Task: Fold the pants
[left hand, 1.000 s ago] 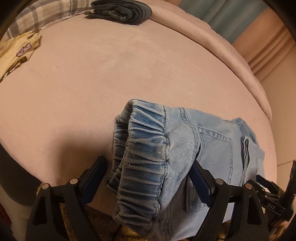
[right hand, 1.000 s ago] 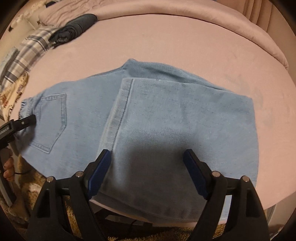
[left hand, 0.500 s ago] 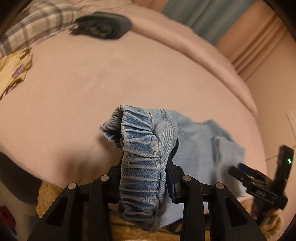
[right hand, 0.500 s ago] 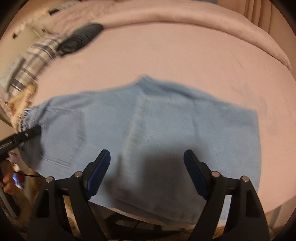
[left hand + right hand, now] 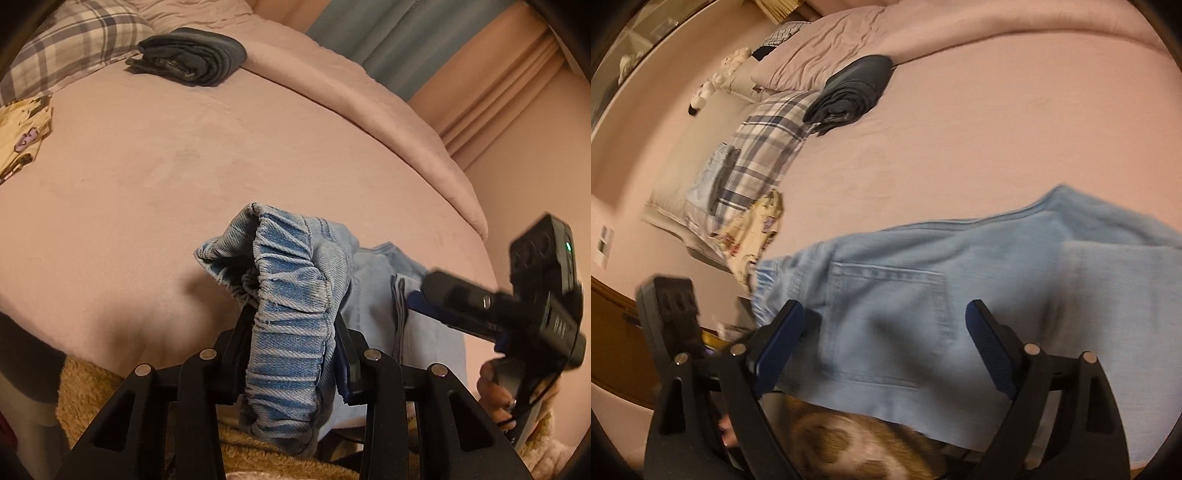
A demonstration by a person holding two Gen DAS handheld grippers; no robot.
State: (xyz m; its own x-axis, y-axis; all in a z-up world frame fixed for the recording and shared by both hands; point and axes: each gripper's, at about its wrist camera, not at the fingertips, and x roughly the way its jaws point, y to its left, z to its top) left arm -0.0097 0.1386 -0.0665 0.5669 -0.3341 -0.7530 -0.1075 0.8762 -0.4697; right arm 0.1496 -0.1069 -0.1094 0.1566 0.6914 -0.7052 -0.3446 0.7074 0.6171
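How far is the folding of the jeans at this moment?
Done: the jeans lie on the bed with the legs already folded over the seat. In hand: the left gripper is shut on the elastic waistband, lifted off the bed. The right gripper is opening, holding nothing. Left: folding the waist end over, probably.

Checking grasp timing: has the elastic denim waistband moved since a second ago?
Yes. The light-blue elastic denim waistband has bunched and lifted off the pink bedspread, now pinched between the left tongs.

Dim warm light; fisheye bending edges; right view motion-blurred.
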